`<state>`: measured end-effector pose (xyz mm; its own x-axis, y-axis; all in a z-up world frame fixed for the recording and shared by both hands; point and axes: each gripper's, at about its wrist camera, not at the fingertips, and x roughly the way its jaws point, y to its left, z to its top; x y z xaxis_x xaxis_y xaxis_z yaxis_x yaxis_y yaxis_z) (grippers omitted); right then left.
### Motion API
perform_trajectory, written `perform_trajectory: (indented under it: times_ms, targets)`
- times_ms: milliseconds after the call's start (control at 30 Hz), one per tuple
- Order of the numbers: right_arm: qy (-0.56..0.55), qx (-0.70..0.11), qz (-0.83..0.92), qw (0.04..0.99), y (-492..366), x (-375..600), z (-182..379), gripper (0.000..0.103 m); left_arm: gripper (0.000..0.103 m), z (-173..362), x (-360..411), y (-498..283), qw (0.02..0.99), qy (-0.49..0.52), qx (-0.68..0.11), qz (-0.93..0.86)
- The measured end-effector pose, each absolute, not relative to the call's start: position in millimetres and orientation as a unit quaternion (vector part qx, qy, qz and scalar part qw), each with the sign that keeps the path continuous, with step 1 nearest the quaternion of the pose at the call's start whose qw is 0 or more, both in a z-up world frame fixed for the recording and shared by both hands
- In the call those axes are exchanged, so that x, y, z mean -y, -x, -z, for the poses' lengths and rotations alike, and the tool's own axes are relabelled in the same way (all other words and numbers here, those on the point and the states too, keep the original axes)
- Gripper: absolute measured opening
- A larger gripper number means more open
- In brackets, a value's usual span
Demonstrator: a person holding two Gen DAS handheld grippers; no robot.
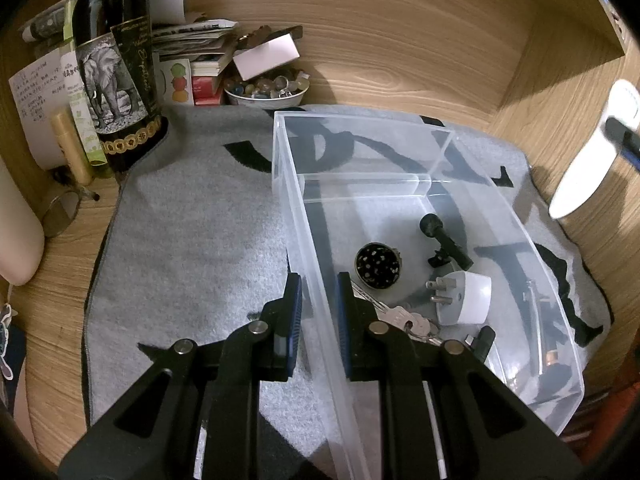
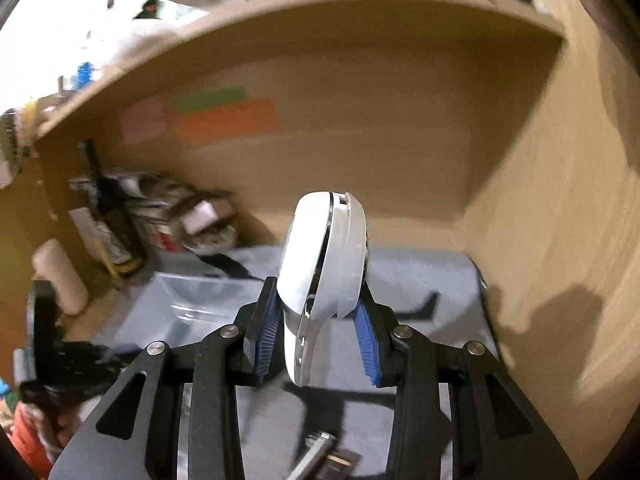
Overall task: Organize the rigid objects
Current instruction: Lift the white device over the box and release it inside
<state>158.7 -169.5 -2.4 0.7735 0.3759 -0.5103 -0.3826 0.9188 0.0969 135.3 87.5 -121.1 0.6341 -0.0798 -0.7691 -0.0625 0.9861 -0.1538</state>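
Observation:
A clear plastic bin stands on a grey mat. In it lie a round black perforated piece, a black rod-shaped tool, a white plug adapter and keys. My left gripper is shut on the bin's left wall. My right gripper is shut on a white rounded device with a chrome band, held in the air above the mat; it shows at the right edge of the left wrist view. The bin shows blurred in the right wrist view.
A dark wine bottle, stacked papers and boxes, and a bowl of small stones crowd the back left corner. Wooden walls enclose the nook. A small metal object lies on the mat below my right gripper.

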Motion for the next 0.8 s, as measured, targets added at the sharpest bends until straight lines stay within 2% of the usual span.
perform_trajectory:
  times_ms: [233, 500, 800]
  targets:
    - [0.033, -0.260, -0.268, 0.927, -146.1, 129.7, -3.9, 0.033, 0.016, 120.6, -88.1, -133.8, 0.900, 0.084, -0.427, 0.008]
    - [0.058, -0.327, -0.344, 0.878, -147.9, 77.7, 33.6, 0.033, 0.017, 120.9, -89.5, -133.6, 0.900, 0.091, -0.425, 0.014]
    - [0.097, -0.385, -0.336, 0.854, -164.2, 50.5, 65.0, 0.033, 0.018, 121.1, -89.7, -133.0, 0.901, 0.091, -0.424, 0.017]
